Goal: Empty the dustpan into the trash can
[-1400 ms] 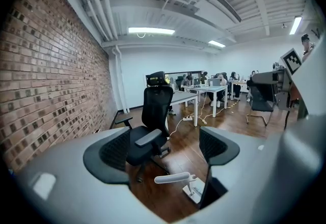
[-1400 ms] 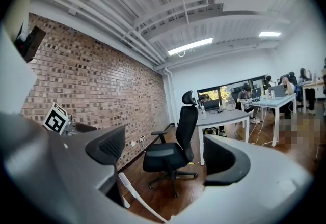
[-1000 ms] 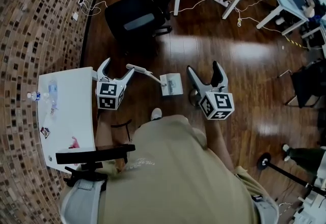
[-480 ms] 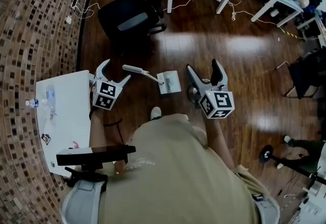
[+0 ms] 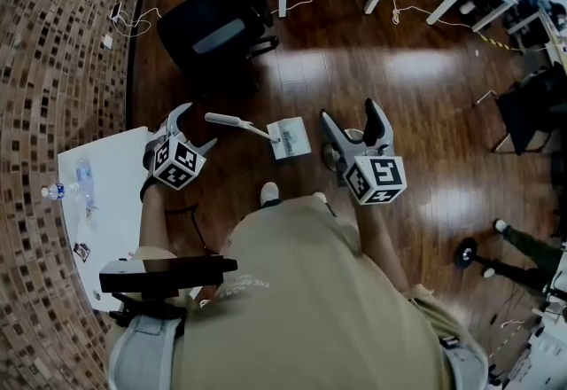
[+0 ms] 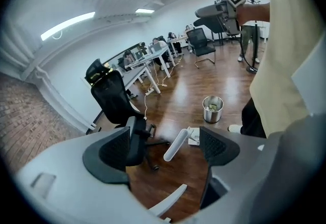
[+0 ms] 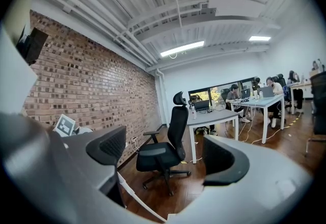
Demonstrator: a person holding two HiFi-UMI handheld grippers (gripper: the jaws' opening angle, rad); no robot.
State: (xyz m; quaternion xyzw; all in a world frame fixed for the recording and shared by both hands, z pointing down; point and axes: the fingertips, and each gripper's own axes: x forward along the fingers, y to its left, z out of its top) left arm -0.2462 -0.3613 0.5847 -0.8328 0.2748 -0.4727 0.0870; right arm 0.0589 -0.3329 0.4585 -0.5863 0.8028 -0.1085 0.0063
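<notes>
Dustpan, head view: it lies on the dark wooden floor at frame centre. Its slim handle reaches left toward the left gripper, whose fingers stand apart and clear of it. The right gripper, centre right, is also open and empty. Likely risk: the handle is thin and slanted, so a badly aimed pinch could slip off, or tip the pan and spill it.

Left gripper view: a pale, rounded handle shows between the open fingers, untouched. The flat white pan lies beyond, with a metal trash can near it, higher in frame.

Right gripper view: the parted fingers frame only an office chair; no dustpan shows.
</notes>
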